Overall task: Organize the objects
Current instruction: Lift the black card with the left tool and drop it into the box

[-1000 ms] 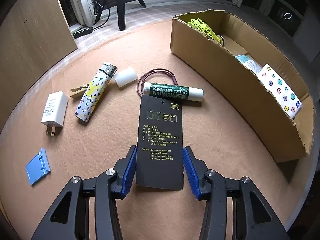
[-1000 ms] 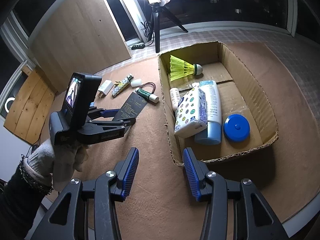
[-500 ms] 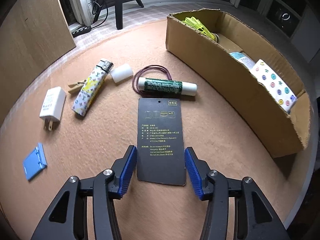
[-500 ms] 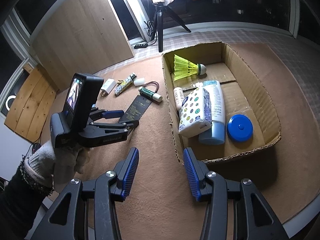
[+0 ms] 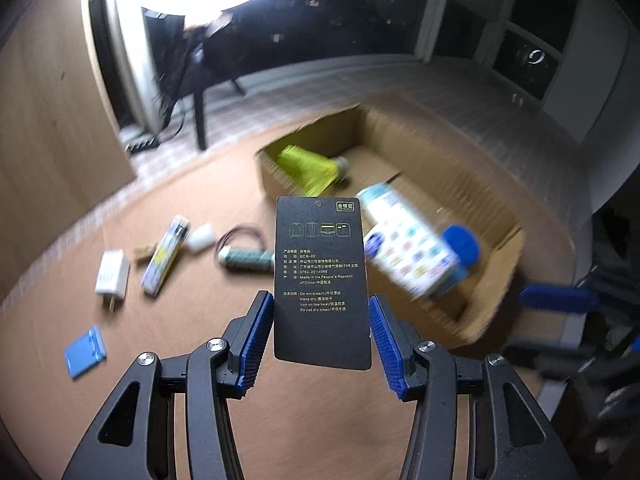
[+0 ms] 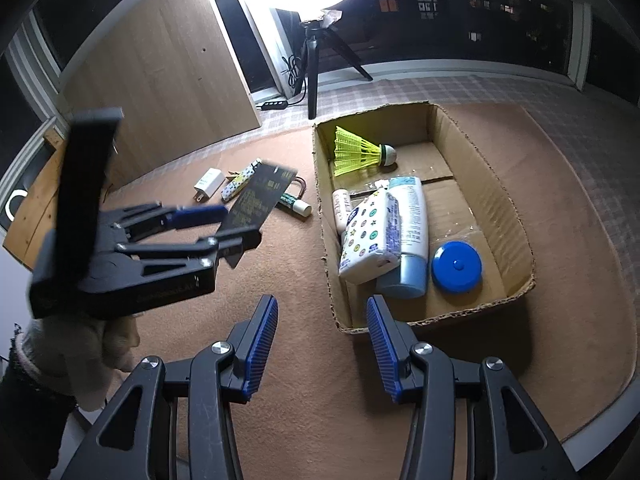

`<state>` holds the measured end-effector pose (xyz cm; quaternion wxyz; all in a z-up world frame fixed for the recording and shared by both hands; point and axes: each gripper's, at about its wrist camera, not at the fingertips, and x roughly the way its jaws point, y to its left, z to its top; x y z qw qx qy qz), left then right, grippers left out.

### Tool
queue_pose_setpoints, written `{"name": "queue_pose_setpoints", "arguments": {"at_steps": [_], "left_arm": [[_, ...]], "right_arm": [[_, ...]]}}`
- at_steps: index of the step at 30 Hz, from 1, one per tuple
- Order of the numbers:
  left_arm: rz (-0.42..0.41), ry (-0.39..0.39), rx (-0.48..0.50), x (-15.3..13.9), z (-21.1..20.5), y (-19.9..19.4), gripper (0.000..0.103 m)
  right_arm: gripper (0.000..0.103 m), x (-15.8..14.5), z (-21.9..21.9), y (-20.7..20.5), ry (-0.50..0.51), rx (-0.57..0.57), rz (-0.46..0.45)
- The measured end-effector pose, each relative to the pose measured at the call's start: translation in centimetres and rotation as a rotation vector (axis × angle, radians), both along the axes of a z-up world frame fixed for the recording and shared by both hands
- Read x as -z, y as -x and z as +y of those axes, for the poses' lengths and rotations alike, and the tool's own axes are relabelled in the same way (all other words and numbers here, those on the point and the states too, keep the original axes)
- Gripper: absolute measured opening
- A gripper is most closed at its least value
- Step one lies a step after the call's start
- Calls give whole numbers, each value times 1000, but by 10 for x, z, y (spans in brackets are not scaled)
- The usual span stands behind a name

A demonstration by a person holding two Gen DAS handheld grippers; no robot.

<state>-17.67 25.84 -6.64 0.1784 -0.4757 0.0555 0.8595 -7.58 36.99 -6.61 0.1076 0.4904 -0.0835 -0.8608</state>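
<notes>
Left gripper (image 5: 320, 336) clamps a black rectangular card hang tag (image 5: 322, 280) with small printed text by its side edges, the blue ribbed pads pressed against it. The tag is off the brown carpeted tabletop (image 5: 200, 320), upright between the jaws; background heavily motion-blurred. From the right wrist view the same tag (image 6: 260, 196) hangs above the table surface, left of the open brown cardboard box (image 6: 516, 216).

Right gripper (image 6: 322, 344) hovers near the box's front corner, jaws partly apart with nothing between them.

Inside the box: a yellow shuttlecock (image 6: 360, 152), a white tissue pack with coloured dots (image 6: 370, 236), a pale blue tube (image 6: 408, 240), a round blue lid (image 6: 456, 266).

On the table left of the box: a white plug adapter (image 5: 112, 276), a patterned lighter (image 5: 164, 260), a green-labelled tube (image 5: 248, 260), a small blue plastic piece (image 5: 85, 352).
</notes>
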Motion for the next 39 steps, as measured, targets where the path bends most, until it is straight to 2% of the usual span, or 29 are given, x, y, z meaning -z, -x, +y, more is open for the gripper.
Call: {"name": "queue_pose_setpoints", "arguments": {"at_steps": [10,11,12,13,16,23,30,39], "left_arm": [[53,6,80,-23,75,14,54],[52,9,82,-24,80,14,57],[52,22,80,-25,86,15,68],[65,32,76,-28,90,14,75],[113,79,69,-36,98,7,76],[189,166,5,-53,90,-15,76],[257,167,-28,-74,70,-50,76],[228,129,-109,-79,19,-73,76]], "right_arm": [[43,-1,26,-15,-19,49,-3],[43,-1,30,-16,-19,56,-3],[43,-1,34,-18,-20,65,-3],[43,-1,38,-19,-19,71,-4],[43,-2,47,-21,-22,88,-5],[43,-5,58,-25,-22,115,-4],[43,-8,49,-21,-33,107,-11],[44,-13,11,-14,-44,46,0]]}}
